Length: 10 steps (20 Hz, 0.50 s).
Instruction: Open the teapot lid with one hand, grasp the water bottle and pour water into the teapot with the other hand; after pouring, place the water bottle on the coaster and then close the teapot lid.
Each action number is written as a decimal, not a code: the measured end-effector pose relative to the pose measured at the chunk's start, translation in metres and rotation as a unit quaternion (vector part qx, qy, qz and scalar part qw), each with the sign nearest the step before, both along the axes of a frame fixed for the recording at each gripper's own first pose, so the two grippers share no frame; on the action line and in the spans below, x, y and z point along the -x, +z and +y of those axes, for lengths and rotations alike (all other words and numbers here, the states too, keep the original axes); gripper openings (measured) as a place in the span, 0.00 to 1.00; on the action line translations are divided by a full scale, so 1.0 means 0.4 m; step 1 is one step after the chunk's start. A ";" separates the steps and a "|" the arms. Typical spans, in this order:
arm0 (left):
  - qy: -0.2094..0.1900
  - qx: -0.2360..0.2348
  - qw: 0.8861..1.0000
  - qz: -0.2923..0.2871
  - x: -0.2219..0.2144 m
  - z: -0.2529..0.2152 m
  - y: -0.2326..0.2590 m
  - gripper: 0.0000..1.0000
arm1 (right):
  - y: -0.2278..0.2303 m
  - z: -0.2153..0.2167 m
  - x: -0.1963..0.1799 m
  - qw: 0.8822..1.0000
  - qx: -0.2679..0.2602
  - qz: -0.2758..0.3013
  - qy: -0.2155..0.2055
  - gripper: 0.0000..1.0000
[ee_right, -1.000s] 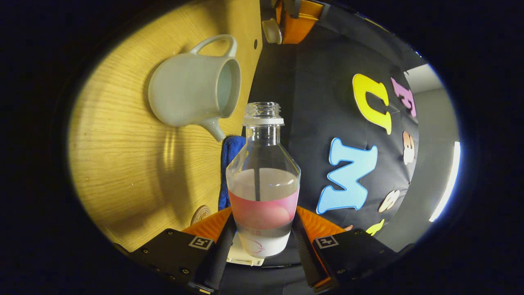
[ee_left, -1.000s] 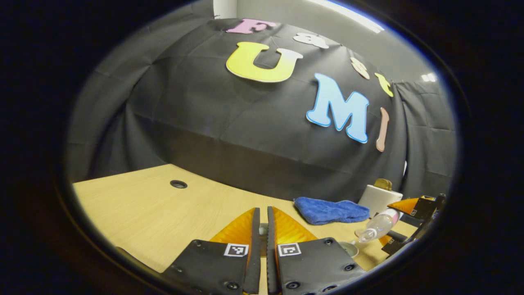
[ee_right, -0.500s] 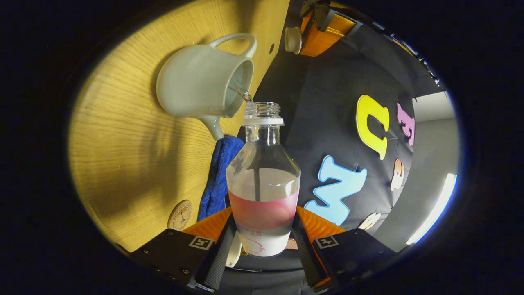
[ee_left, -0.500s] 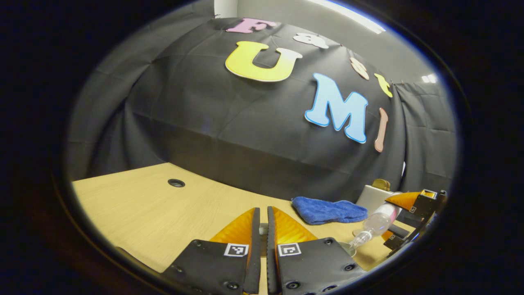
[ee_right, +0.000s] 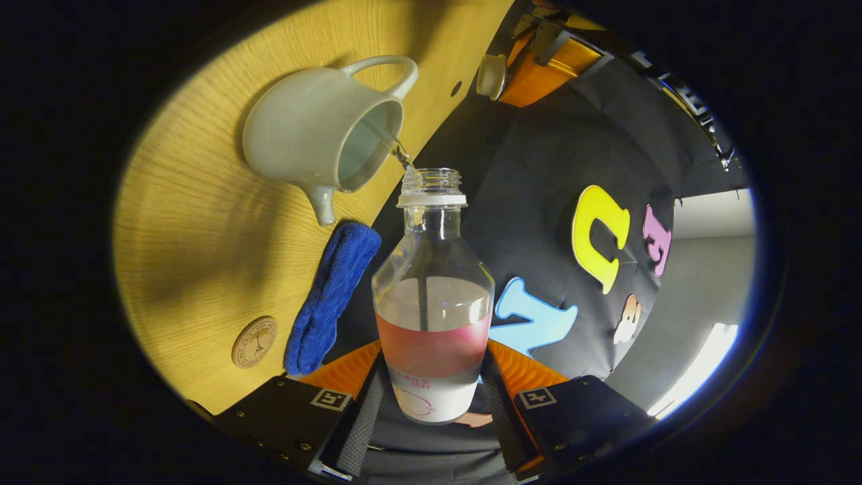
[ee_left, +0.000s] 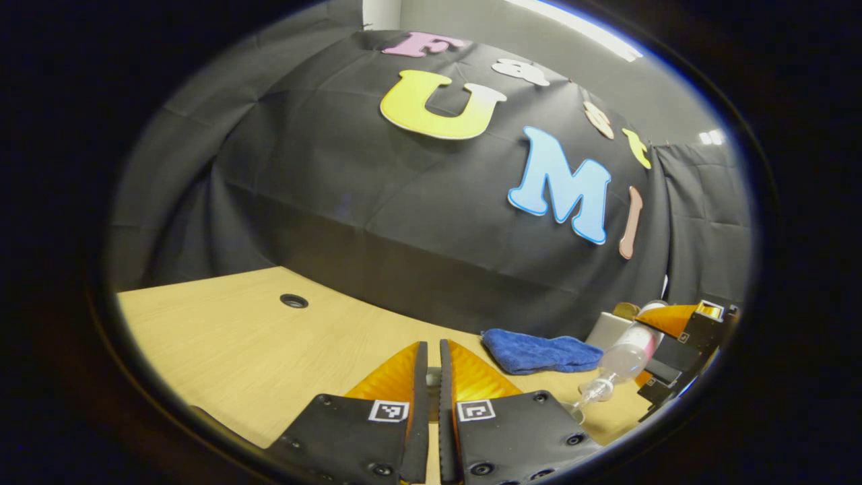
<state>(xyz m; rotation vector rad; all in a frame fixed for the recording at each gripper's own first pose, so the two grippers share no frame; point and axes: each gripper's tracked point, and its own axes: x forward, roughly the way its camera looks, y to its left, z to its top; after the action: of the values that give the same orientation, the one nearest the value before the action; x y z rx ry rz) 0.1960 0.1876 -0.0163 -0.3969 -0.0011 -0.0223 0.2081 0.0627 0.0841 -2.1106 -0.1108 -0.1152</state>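
Observation:
My right gripper (ee_right: 431,367) is shut on the clear water bottle (ee_right: 432,289) with a pink label. The bottle is tipped, and a thin stream of water runs from its open mouth into the white teapot (ee_right: 303,145), which stands uncovered on the wooden table (ee_right: 202,256). The teapot lid (ee_right: 491,75) hangs off to the side, pinched by my left gripper (ee_left: 431,347), whose fingers are nearly together around the knob. In the left gripper view the tilted bottle (ee_left: 619,367) and the right gripper (ee_left: 680,343) show at far right. A round wooden coaster (ee_right: 254,341) lies bare on the table.
A blue cloth (ee_right: 330,296) lies between the teapot and the coaster, close to the booth wall. A white box (ee_left: 609,330) stands behind the cloth (ee_left: 539,350). The table has a round cable hole (ee_left: 293,300) at its far left.
The right gripper has tilted the bottle further over the teapot, and water now streams into it. The left gripper has barely moved with the lid.

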 end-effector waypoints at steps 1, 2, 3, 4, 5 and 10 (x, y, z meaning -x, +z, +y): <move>0.002 0.003 1.000 0.000 0.002 0.006 -0.002 0.12 | 0.002 0.004 0.001 1.000 0.008 -0.001 0.002 0.75; 0.004 0.007 1.000 0.000 0.004 0.010 -0.005 0.12 | 0.002 0.006 0.000 1.000 0.013 -0.001 0.002 0.75; 0.005 0.011 1.000 0.000 0.004 0.013 -0.005 0.14 | 0.000 0.006 0.002 1.000 0.014 -0.001 0.002 0.75; 0.005 0.015 1.000 0.000 0.007 0.014 -0.007 0.12 | -0.001 0.006 0.002 1.000 0.015 -0.001 0.002 0.75; 0.005 0.016 1.000 0.001 0.006 0.017 -0.009 0.12 | -0.002 0.004 0.002 1.000 0.016 0.000 0.002 0.75; 0.002 0.018 1.000 0.001 0.003 0.011 -0.007 0.12 | 0.004 0.017 0.005 0.999 0.036 -0.007 0.009 0.75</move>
<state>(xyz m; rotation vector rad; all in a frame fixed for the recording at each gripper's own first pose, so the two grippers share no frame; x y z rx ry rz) 0.1946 0.1922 -0.0190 -0.4320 -0.0013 -0.0178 0.2062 0.0697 0.0858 -2.1802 -0.1441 -0.1155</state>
